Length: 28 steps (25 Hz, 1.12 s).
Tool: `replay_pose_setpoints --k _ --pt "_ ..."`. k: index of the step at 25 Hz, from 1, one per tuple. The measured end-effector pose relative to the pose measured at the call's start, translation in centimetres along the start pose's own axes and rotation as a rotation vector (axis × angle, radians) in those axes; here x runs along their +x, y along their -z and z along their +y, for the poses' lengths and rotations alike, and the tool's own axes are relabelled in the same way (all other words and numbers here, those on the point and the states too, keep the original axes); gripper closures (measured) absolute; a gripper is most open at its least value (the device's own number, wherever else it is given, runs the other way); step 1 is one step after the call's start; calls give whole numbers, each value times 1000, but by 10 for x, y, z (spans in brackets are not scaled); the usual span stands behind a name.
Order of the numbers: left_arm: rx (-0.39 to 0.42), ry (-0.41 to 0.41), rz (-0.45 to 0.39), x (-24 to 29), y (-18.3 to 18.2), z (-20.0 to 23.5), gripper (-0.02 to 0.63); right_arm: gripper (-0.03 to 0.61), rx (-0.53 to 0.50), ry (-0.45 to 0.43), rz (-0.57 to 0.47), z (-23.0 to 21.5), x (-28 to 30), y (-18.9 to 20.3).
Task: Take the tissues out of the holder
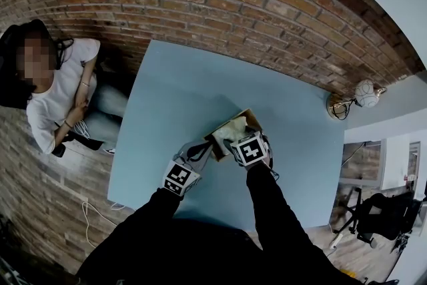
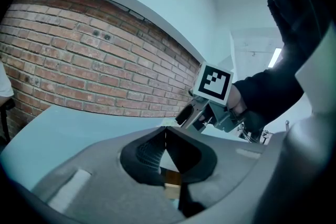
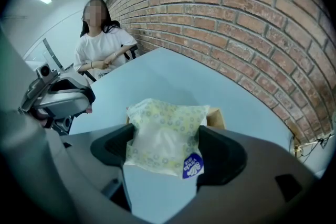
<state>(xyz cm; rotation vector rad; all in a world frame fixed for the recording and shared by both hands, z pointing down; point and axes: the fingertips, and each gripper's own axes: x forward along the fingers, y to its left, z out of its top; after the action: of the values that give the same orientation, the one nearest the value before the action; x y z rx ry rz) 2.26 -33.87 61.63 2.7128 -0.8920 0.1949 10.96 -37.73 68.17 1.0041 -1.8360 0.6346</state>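
Note:
A wooden tissue holder stands on the blue table. My left gripper is shut on the holder's near wall; a strip of its wood shows between the closed black pads. From above, my right gripper points steeply down and is shut on the tissue pack. In the right gripper view the pack, clear plastic with a yellow-green print and a blue label, sits squeezed between the two pads, lifted partly above the holder's rim. The pack's lower end is hidden.
A person sits on a chair at the table's left side, by the brick wall. A round white lamp stands past the table's right far corner. A dark chair is on the floor at the right.

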Motion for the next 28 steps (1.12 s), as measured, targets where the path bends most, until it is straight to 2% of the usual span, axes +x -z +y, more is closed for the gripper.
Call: replay_pose_setpoints --k 16,28 --pt "33 19 -19 -6 -17 -24 606 186 20 31 -64 -1 -43 0" --pt "59 99 -20 14 -22 -61 606 186 88 85 -81 -25 -75 32"
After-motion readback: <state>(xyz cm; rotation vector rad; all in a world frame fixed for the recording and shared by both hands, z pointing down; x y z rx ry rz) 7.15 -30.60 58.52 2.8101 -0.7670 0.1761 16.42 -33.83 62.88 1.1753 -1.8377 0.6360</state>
